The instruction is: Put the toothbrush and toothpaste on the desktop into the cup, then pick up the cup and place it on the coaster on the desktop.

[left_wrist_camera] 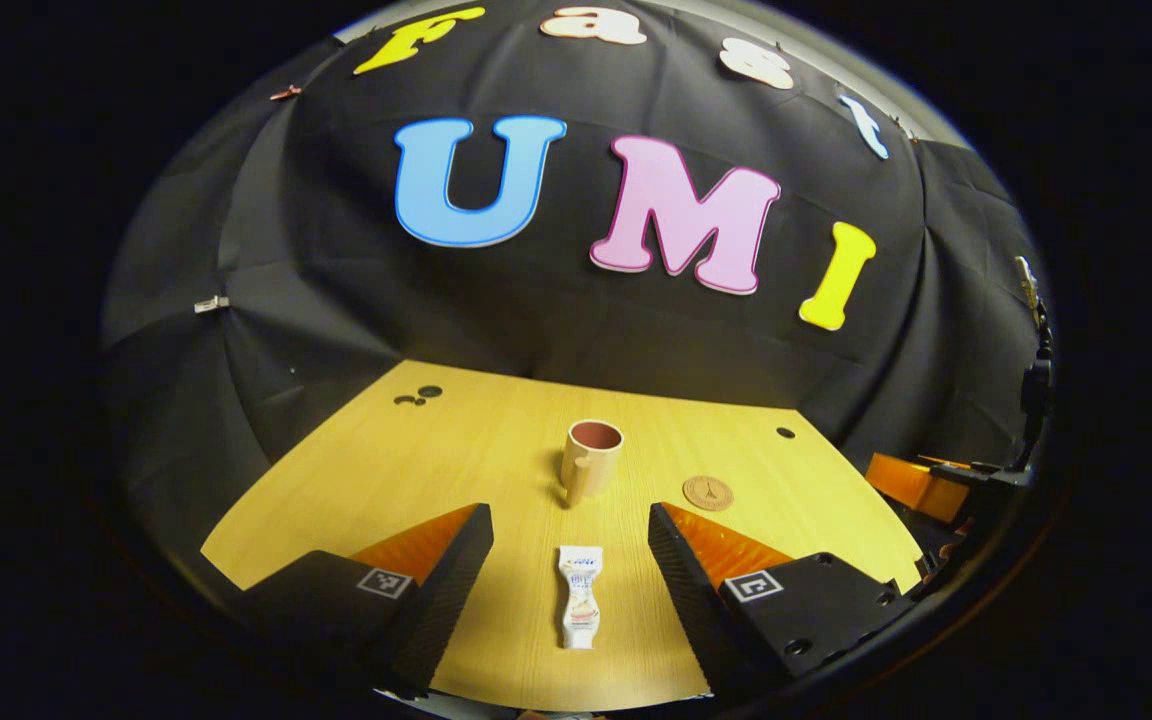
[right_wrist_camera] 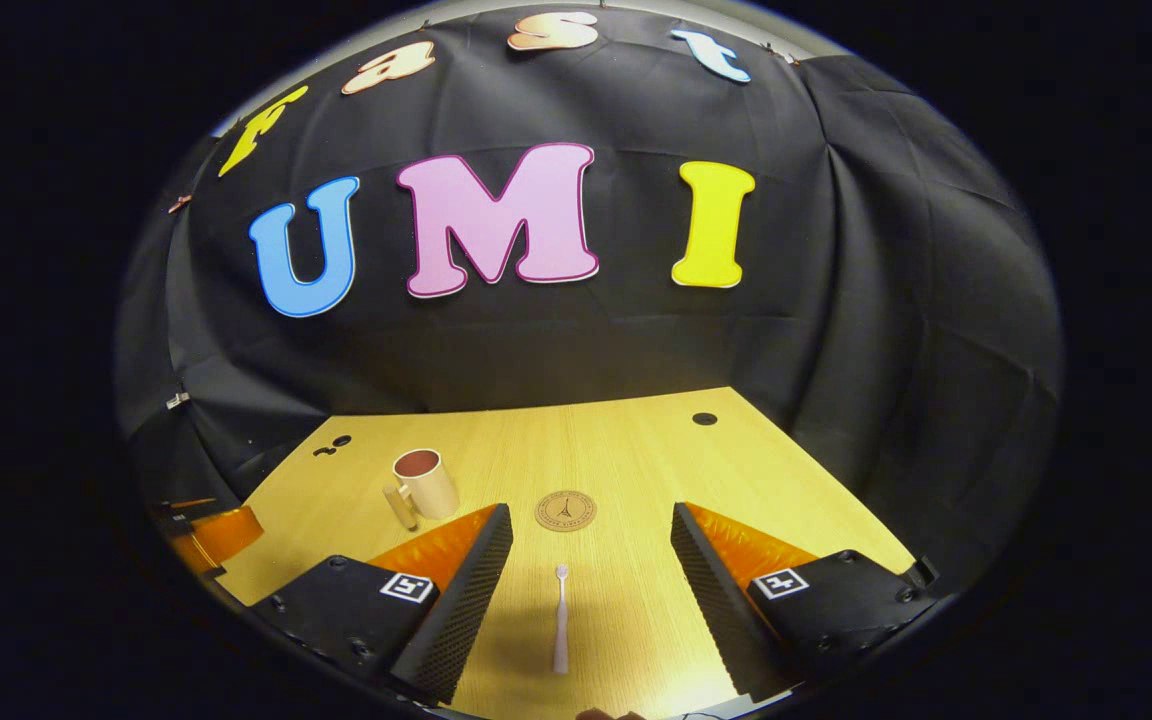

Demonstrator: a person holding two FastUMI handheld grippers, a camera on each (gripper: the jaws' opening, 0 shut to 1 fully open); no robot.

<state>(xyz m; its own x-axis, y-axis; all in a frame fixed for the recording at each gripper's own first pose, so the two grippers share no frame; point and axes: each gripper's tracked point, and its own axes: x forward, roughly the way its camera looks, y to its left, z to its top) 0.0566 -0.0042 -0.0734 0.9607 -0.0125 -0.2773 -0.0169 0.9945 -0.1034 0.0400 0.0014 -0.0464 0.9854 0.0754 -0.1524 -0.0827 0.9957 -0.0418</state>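
I see left gripper [left_wrist_camera: 568, 560] jaws wide open, empty, toothpaste tube [left_wrist_camera: 580, 596] flat on counter [left_wrist_camera: 356, 470] between them. Right gripper [right_wrist_camera: 591, 565] likewise open around toothbrush [right_wrist_camera: 561, 618]. Cup [left_wrist_camera: 592, 455] beyond tube, coaster [left_wrist_camera: 707, 493] beside cup.

My left claw [left_wrist_camera: 570, 575] straddles the toothpaste [left_wrist_camera: 580, 596], with the cup [left_wrist_camera: 591, 456] behind it and the coaster [left_wrist_camera: 707, 493] to the right. My right claw [right_wrist_camera: 591, 590] straddles the toothbrush [right_wrist_camera: 561, 617], coaster beyond.
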